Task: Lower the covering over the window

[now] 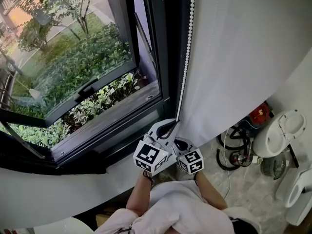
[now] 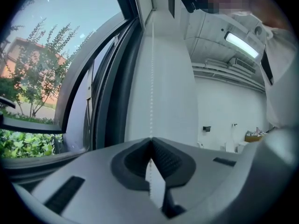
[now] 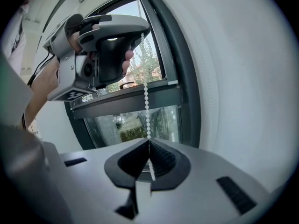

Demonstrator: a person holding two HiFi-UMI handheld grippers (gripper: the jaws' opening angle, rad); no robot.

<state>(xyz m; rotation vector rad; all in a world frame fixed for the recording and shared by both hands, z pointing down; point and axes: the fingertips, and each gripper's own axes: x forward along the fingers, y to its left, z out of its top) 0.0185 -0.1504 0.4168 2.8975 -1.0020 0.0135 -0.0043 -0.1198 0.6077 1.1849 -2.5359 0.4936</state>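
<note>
A white roller blind [image 1: 243, 48] hangs to the right of the dark-framed window [image 1: 73, 62]. Its white bead chain [image 1: 185, 67] runs down along the frame to my two grippers. My left gripper [image 1: 170, 126] is the upper one and is shut on the bead chain [image 2: 152, 78], which rises straight from its closed jaws. Just below it, my right gripper [image 1: 181, 144] is shut on the same chain [image 3: 146, 97]. In the right gripper view the left gripper [image 3: 140, 31] sits directly above, with the chain stretched between the two. The blind [image 3: 243, 78] fills that view's right side.
The window sash [image 1: 29, 116] is tilted open onto green shrubs. A white sill [image 1: 58, 194] runs below the frame. On the floor at right lie a red tool [image 1: 260, 112], coiled cables [image 1: 231, 152] and white fans [image 1: 285, 130].
</note>
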